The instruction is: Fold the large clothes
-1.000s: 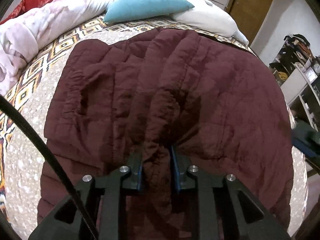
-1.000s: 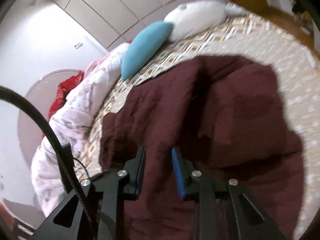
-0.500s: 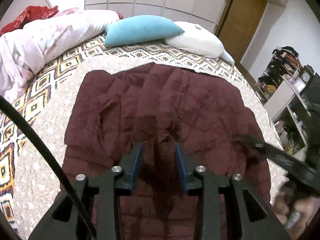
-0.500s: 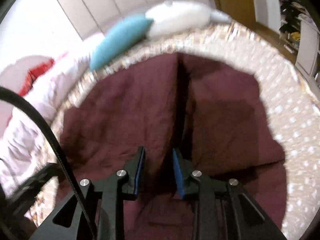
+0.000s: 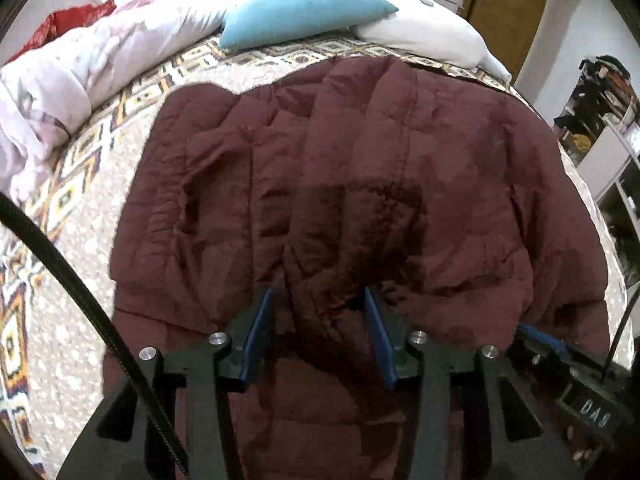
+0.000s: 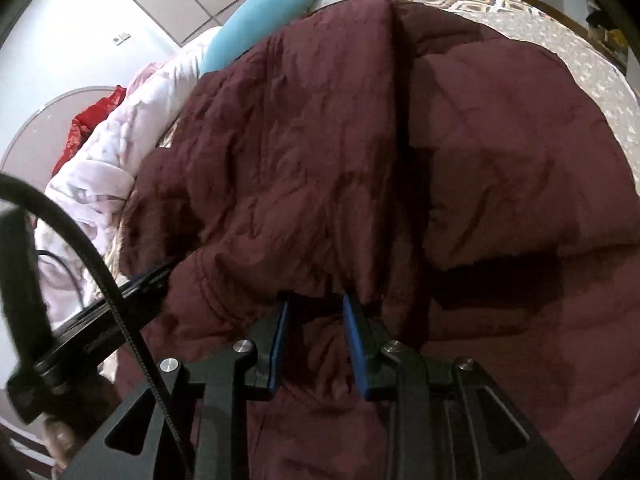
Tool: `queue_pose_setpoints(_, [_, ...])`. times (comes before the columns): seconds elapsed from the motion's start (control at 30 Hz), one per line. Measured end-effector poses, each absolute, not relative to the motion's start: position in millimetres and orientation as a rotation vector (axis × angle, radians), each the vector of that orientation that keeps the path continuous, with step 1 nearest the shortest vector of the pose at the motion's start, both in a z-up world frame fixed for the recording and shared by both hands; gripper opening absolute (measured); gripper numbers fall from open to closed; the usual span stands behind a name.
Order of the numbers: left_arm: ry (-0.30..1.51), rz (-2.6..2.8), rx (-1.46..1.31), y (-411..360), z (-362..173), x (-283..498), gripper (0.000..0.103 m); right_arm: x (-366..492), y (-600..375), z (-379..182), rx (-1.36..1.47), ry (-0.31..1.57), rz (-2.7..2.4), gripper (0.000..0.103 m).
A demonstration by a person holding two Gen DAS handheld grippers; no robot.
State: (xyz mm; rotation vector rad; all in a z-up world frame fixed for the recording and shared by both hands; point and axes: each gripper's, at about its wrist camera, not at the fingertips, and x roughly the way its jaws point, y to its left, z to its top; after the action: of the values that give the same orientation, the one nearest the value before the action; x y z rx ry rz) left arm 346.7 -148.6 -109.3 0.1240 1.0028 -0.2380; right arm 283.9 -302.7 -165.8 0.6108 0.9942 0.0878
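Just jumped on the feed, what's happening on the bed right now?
A person with a handheld gripper in each hand is folding a large maroon quilted jacket spread on the patterned bedspread. The left gripper is open, its fingers straddling a raised ridge of the fabric near the closer edge. The right gripper is also open, at the lip of a folded-over flap. Neither is clamped on the cloth. A blue pillow and a white pillow lie beyond the jacket.

The maroon jacket (image 5: pixel 360 184) runs past the bottom edge in both views, its near hem unseen. The left gripper (image 6: pixel 148 280) disappears under a jacket fold in the right wrist view. Shelf clutter (image 5: pixel 600 96) at the right edge is too small to identify.
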Motion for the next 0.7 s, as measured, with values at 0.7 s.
queue_pose_setpoints(0.7, [0.915, -0.114, 0.159, 11, -55, 207, 0.051, 68, -363, -128, 0.45, 1.049, 0.009, 0.042])
